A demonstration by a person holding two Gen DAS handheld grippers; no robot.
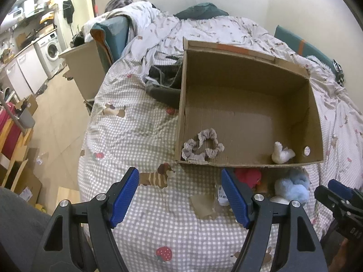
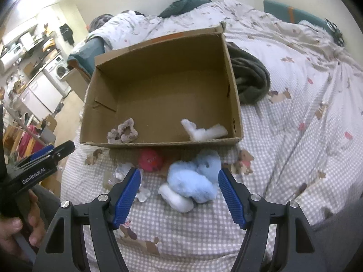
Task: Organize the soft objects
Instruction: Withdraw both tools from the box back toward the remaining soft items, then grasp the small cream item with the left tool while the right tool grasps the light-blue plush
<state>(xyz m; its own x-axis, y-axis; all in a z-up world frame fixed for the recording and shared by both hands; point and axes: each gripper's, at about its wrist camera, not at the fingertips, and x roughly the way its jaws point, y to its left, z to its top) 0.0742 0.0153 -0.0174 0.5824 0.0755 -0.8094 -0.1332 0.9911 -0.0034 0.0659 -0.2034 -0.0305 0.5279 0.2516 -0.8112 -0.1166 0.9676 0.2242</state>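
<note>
So the bed (image 2: 295, 136) is basically my whole workspace: a squashy gingham duvet with little dog and strawberry prints, which means nothing on it sits firm. In the middle sits the cardboard box (image 2: 233, 86), stiff corrugated walls, open top, mostly bare inside. Already in there along the near wall are a crinkly grey scrunchie (image 2: 123, 131) and a white fluffy bit (image 2: 204, 131).

Just outside that near wall lies the pile left to sort. The pale blue plush (image 2: 192, 179) is the biggest, fuzzy and lumpy, with a white plush (image 2: 179, 199) tucked against it, and the red plush (image 2: 150, 159) just beside, near the box.

My right gripper (image 2: 179, 195) hangs over the blue one, jaws spread wide with nothing in them. My left gripper (image 1: 180, 195) is likewise spread and empty, over bare duvet. I'd say go low on the blue plush and pinch its thick middle, since fluff compresses and slips. Then lift clear of the box wall before dropping.
</note>
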